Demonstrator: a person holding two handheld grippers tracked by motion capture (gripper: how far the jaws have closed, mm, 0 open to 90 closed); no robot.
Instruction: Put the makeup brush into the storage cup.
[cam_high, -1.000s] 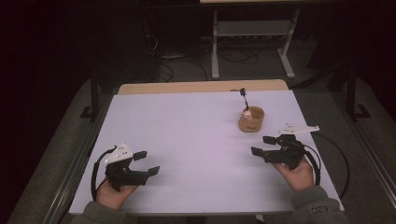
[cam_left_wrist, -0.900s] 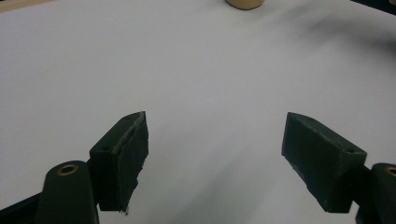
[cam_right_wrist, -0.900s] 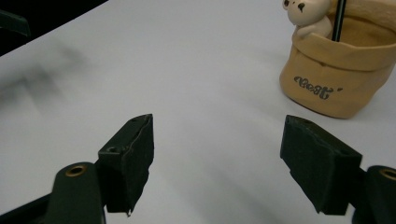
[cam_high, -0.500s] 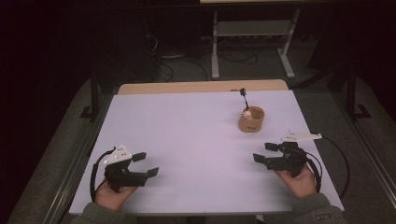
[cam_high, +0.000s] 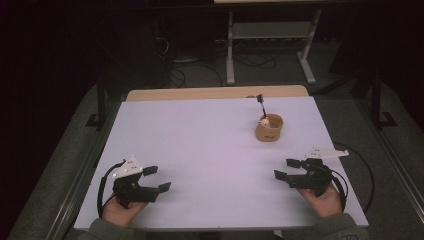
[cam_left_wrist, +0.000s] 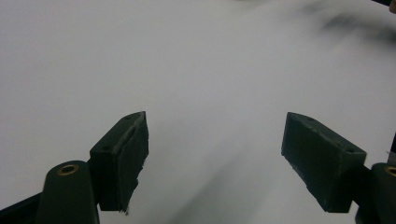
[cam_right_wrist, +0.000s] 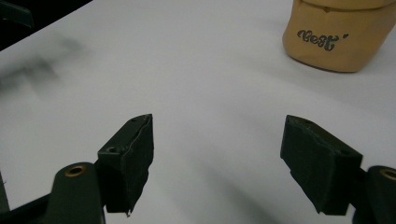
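A tan cup (cam_high: 269, 128) with dark lettering stands on the white table (cam_high: 210, 150), right of centre toward the back; a dark stick (cam_high: 261, 102) with a pale rounded end leans out of it. The cup's lower wall (cam_right_wrist: 336, 37) appears at the top right of the right gripper view. My left gripper (cam_high: 157, 179) rests at the near left, open, nothing between its jaws (cam_left_wrist: 212, 158). My right gripper (cam_high: 287, 168) sits at the near right, open and empty (cam_right_wrist: 215, 163), well short of the cup.
A wooden strip (cam_high: 215, 93) runs along the table's far edge. Behind it on the dark floor stand a metal rack (cam_high: 270, 35) and cables (cam_high: 190, 70). A cable (cam_high: 367, 175) loops off the table's right side from my right gripper.
My right gripper has drawn back toward the near edge, away from the cup. My left gripper has shifted slightly nearer too. Both stay open.
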